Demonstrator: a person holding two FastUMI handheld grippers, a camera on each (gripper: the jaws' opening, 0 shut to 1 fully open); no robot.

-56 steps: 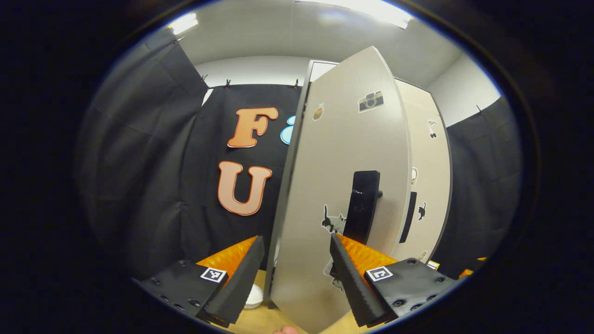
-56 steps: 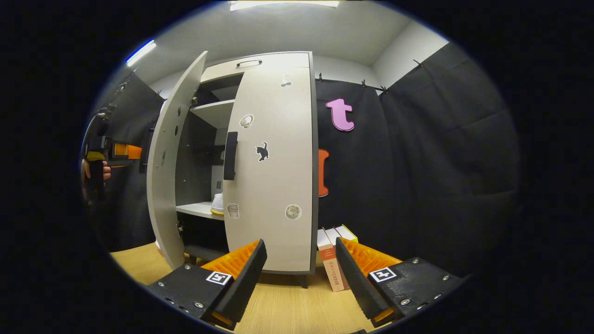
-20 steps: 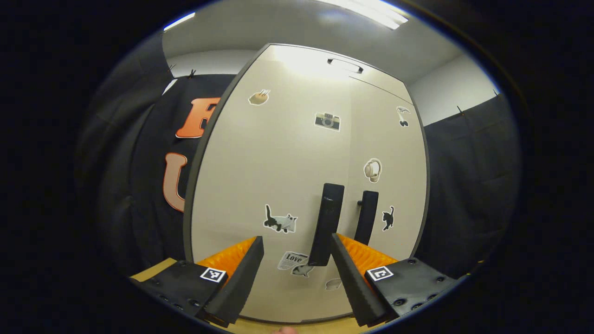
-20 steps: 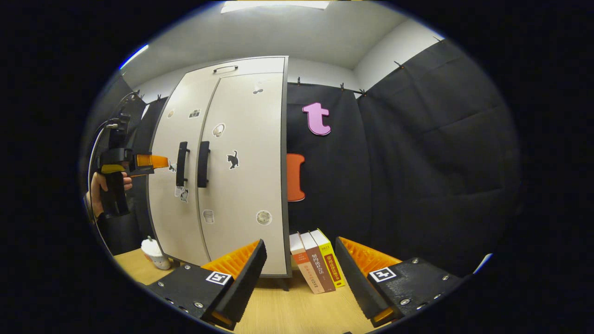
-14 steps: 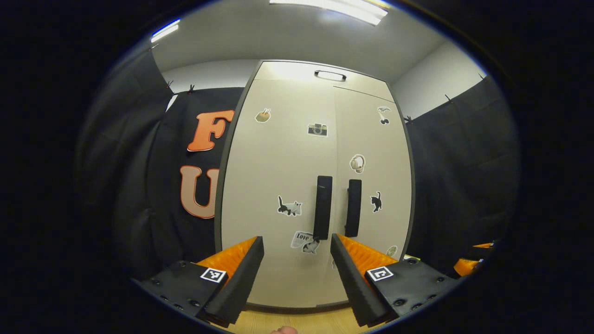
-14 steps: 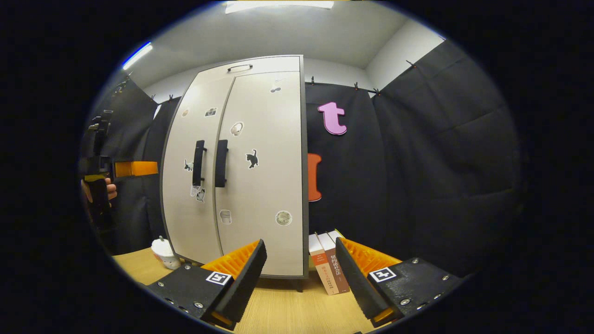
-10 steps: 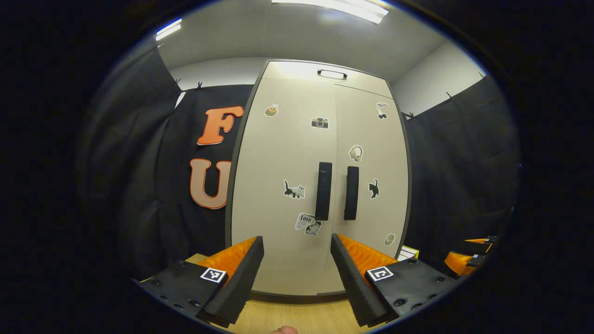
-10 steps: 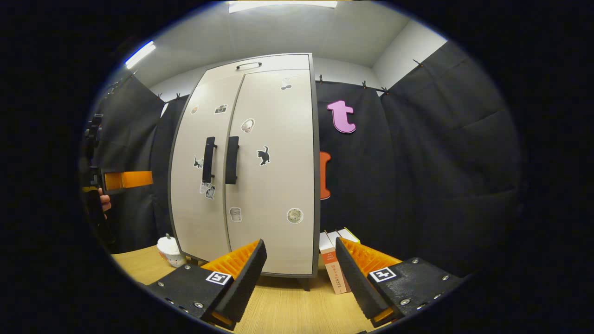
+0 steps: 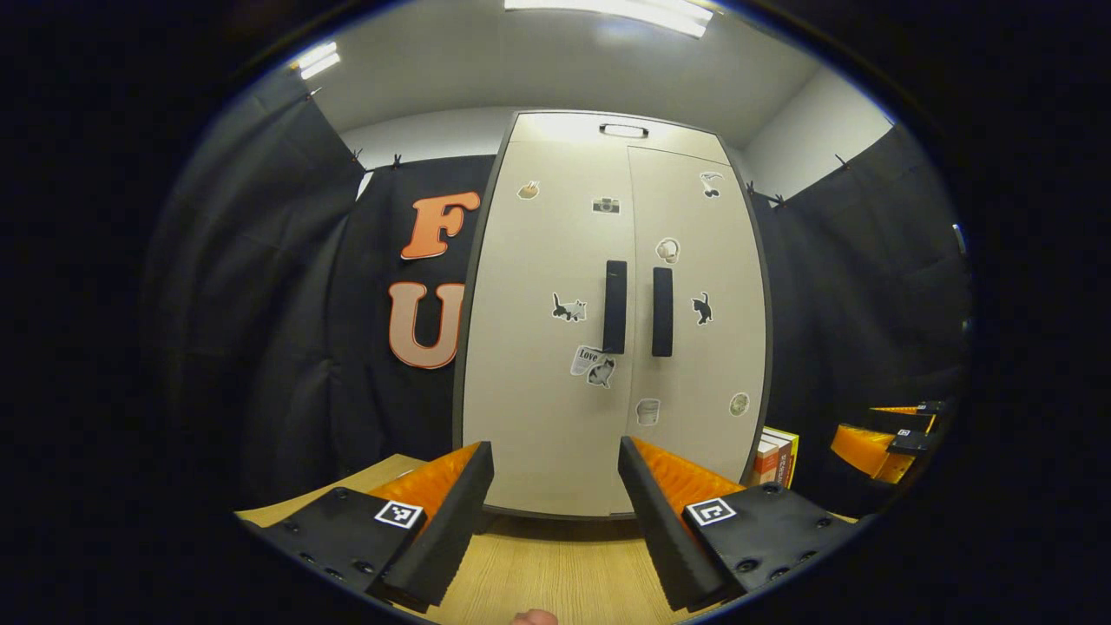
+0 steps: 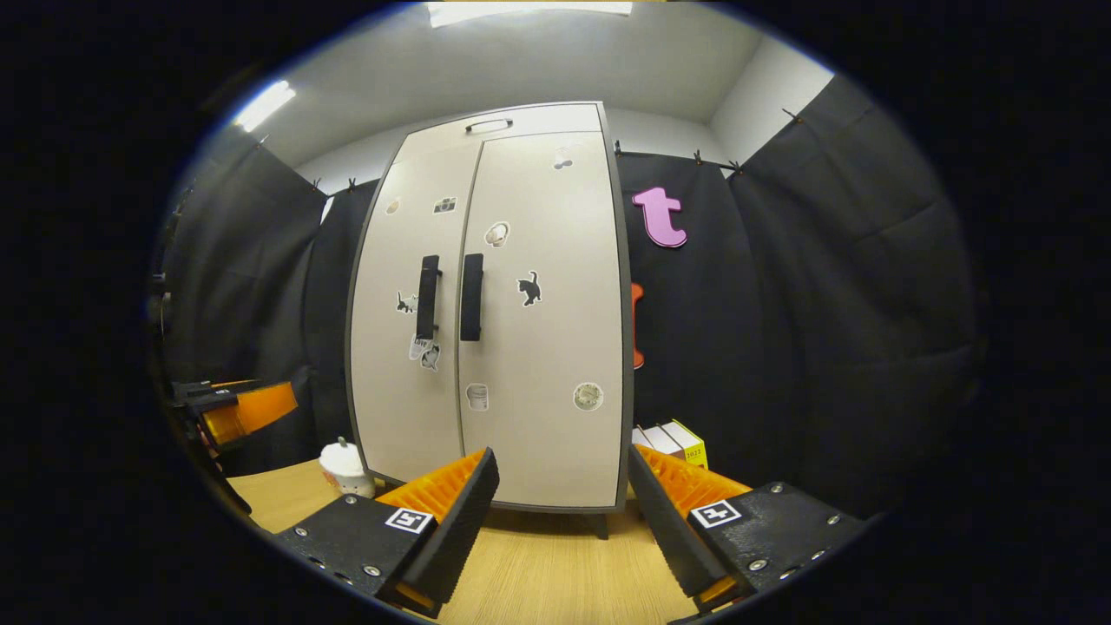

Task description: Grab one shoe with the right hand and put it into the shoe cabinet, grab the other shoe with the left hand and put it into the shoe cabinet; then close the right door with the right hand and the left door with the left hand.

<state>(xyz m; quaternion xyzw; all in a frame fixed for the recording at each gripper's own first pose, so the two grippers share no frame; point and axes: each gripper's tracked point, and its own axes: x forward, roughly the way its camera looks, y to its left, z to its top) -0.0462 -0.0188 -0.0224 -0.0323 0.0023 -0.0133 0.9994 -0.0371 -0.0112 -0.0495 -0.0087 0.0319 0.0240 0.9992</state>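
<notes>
Both hand-held grippers hang with fingers spread wide, holding nothing. Ahead of the left hand-held gripper stands the shoe cabinet, its left door and right door both closed. The right hand-held gripper faces it too, over the wooden surface. Books stand just beside the cabinet.

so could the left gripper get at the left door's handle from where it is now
Probably yes. The left gripper is open and empty, facing the shoe cabinet square on, and nothing stands between it and the left door handle. It sits back from the shut doors, so it would have to move forward and up first.
</notes>
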